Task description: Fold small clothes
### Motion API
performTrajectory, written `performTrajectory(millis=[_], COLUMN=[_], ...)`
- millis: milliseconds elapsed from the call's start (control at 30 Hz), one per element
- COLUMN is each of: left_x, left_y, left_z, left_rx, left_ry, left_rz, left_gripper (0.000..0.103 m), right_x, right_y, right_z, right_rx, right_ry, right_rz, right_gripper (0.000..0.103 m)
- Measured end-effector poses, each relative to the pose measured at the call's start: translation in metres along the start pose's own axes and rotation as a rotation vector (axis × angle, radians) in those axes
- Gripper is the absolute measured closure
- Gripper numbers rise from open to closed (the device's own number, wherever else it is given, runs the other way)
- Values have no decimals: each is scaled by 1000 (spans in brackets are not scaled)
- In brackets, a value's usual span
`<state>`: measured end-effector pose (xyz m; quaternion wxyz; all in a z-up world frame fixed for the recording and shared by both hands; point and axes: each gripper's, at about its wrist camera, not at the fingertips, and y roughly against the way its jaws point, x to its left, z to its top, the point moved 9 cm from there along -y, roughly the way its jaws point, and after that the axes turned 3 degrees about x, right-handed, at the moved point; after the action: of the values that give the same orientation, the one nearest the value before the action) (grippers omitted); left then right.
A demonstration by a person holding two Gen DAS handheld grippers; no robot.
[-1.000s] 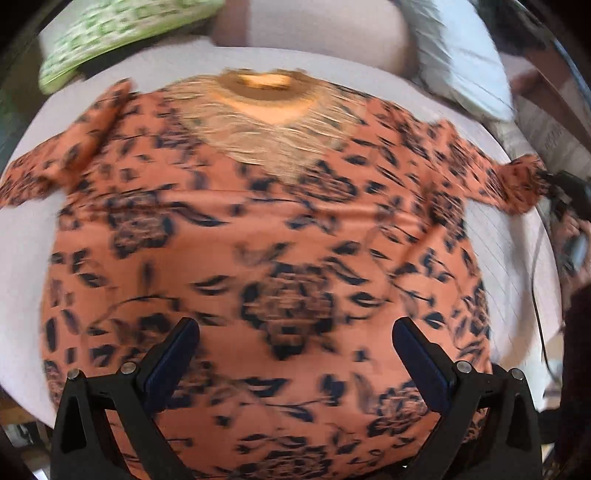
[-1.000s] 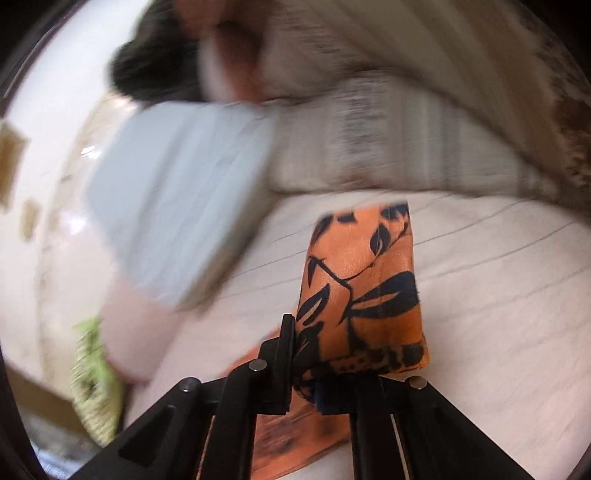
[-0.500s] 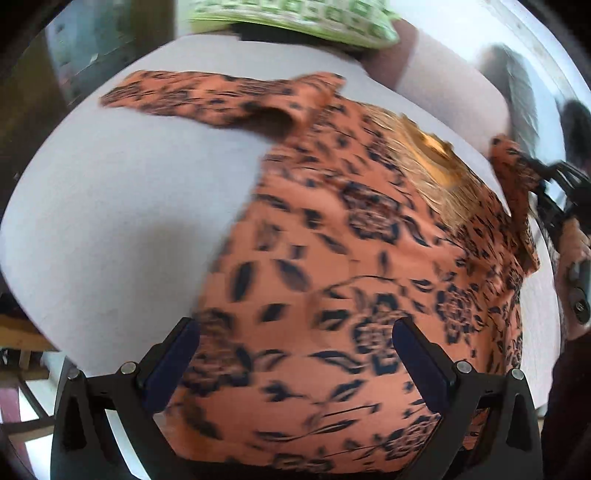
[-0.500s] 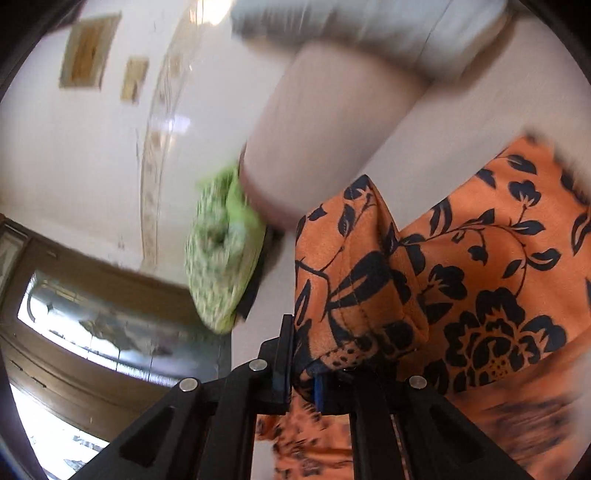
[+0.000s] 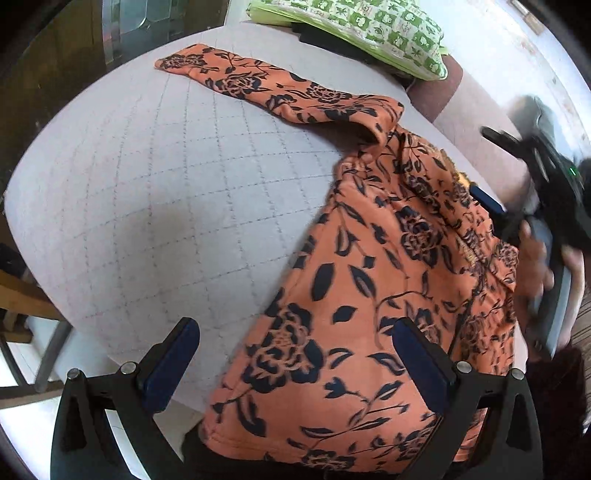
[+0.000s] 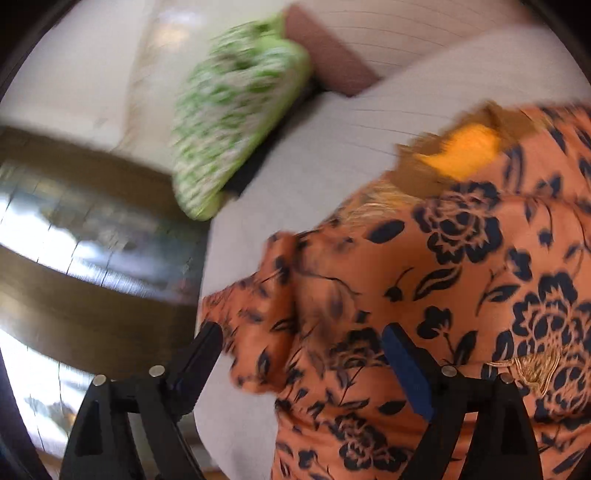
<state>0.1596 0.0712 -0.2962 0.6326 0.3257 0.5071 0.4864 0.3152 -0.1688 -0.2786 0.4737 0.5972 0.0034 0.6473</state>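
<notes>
An orange top with a black flower print point(image 5: 388, 302) lies on a grey quilted surface point(image 5: 166, 206). Its right half is folded over the middle, and its left sleeve point(image 5: 266, 88) stretches out to the far left. My left gripper point(image 5: 295, 354) is open above the top's near hem, holding nothing. My right gripper point(image 6: 303, 354) is open above the folded-over sleeve point(image 6: 266, 317); it also shows in the left wrist view point(image 5: 517, 184) at the right edge of the top, blurred. The gold neckline point(image 6: 458, 151) shows in the right wrist view.
A green and white patterned cushion point(image 5: 369, 26) lies at the far edge of the surface, with a pinkish bolster point(image 5: 436, 96) beside it. The surface's edge point(image 5: 92, 332) drops off at the near left, with a metal leg point(image 5: 51, 354) below.
My right gripper carried the right sleeve across the top, then opened and let it go. My left gripper swung left, staying open.
</notes>
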Motion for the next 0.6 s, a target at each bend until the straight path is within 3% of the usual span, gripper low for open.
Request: performTrajectory(millis=[100, 233, 400, 600], left_x=[-18, -51, -96, -141], left_y=[4, 2, -24, -69], left_z=[8, 27, 53, 103], left_rx=[-17, -47, -42, -67], left_ry=[-5, -41, -126, -201], left_rz=[-31, -30, 11, 105], left_gripper=[0, 0, 0, 0], right_x=[-2, -46, -128, -218], right_y=[41, 109, 200, 271], right_z=[-3, -2, 1, -5], right_rx=[-56, -150, -283, -388], right_ry=[84, 76, -18, -178], right_rz=[6, -46, -104, -82], right_gripper=[13, 13, 13, 16])
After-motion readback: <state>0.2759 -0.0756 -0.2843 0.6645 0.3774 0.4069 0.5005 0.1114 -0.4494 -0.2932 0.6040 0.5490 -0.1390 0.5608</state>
